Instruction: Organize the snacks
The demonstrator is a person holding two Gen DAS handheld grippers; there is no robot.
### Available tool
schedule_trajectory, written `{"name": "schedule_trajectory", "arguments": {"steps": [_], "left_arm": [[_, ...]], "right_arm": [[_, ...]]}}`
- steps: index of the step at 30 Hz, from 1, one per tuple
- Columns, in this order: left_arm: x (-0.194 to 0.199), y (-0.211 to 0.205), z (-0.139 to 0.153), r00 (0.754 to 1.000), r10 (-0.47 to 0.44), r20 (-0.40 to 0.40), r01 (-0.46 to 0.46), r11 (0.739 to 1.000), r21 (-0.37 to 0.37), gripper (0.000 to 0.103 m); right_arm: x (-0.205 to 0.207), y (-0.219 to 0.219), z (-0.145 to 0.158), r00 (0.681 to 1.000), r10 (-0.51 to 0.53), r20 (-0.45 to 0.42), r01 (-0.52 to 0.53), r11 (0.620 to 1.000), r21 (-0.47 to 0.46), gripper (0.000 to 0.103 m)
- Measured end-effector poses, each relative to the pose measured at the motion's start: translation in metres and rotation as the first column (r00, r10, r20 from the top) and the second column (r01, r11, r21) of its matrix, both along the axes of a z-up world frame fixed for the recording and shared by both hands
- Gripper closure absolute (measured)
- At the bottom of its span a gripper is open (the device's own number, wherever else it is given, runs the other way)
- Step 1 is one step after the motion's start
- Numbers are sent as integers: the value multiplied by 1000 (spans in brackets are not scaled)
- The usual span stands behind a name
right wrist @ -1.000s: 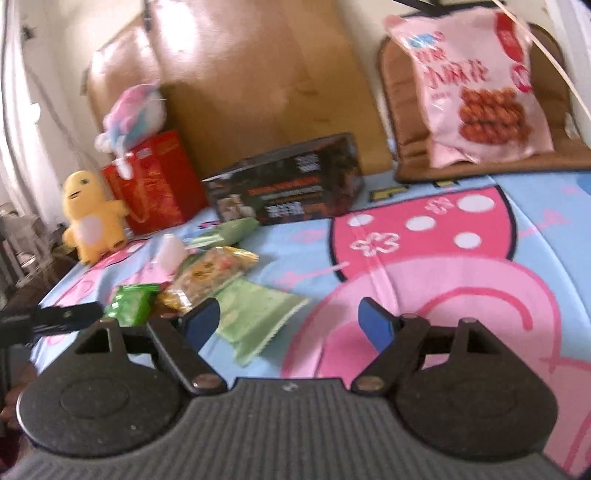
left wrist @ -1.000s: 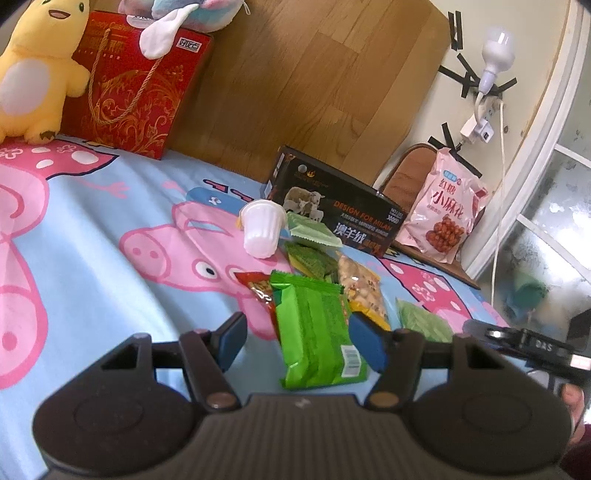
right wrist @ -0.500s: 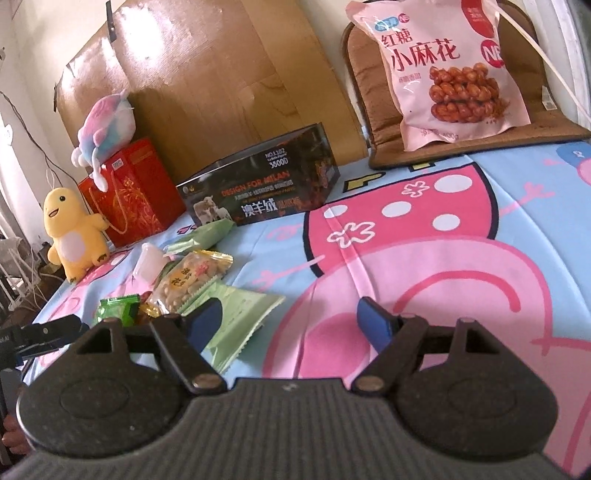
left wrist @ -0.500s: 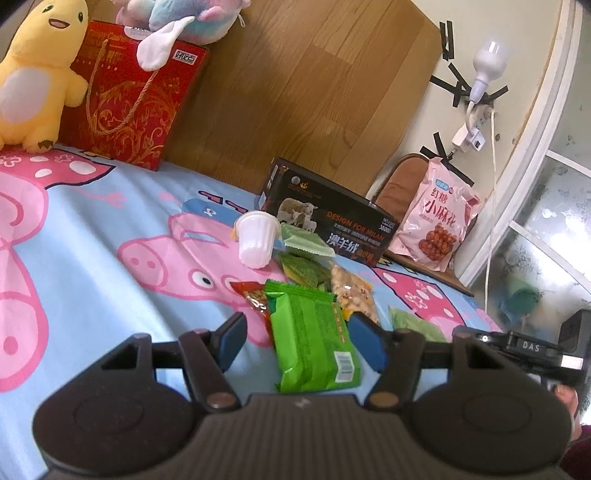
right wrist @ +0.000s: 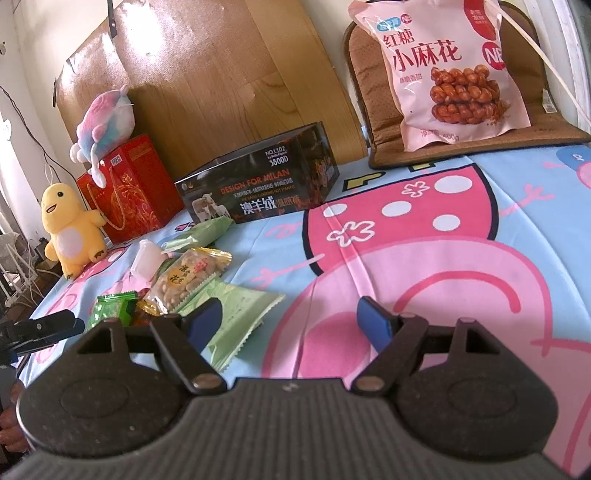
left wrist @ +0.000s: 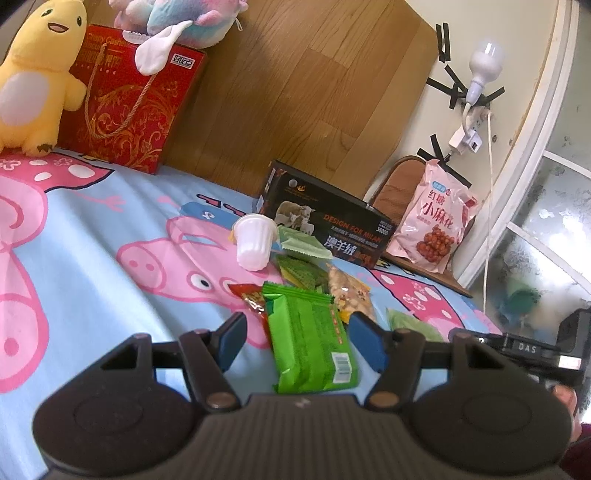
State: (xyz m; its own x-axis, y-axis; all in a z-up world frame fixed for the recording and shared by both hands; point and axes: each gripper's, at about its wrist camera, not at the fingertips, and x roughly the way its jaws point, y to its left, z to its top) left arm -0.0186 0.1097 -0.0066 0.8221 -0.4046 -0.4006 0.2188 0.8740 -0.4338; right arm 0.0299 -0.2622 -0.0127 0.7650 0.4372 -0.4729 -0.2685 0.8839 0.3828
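Note:
Several snacks lie heaped on the cartoon-pig bedsheet [left wrist: 92, 295]. They include a bright green packet [left wrist: 310, 343], a white jelly cup [left wrist: 255, 240], a clear peanut packet [right wrist: 188, 277] and a pale green packet [right wrist: 240, 317]. My left gripper [left wrist: 301, 343] hovers over the bright green packet, which lies flat between its blue fingers. A gap shows at the left pad, so the gripper is open. My right gripper [right wrist: 290, 325] is open over bare sheet, with its left finger just in front of the pale green packet.
A black carton [right wrist: 258, 184] stands behind the heap. A big pink snack bag [right wrist: 443, 74] leans on a brown cushion [right wrist: 554, 129]. At the back left, against the wooden board, are a red gift box [left wrist: 125, 107], a yellow plush [left wrist: 37, 77] and a pastel plush [left wrist: 177, 18].
The right wrist view has gone from blurred to sharp and shifted slightly. The jaws of both grippers stand as before, and the green packet still lies between the left fingers.

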Motion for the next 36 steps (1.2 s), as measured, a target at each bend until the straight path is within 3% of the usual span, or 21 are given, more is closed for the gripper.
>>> {"name": "schedule_trajectory", "arguments": {"steps": [30, 36], "left_arm": [[-2, 5, 2, 1000, -23, 21, 23, 999, -34, 41], [-2, 4, 28, 993, -99, 62, 103, 992, -68, 41]], "right_arm": [[3, 5, 0, 1000, 22, 13, -22, 999, -46, 20], [2, 4, 2, 1000, 24, 19, -23, 998, -50, 21]]}}
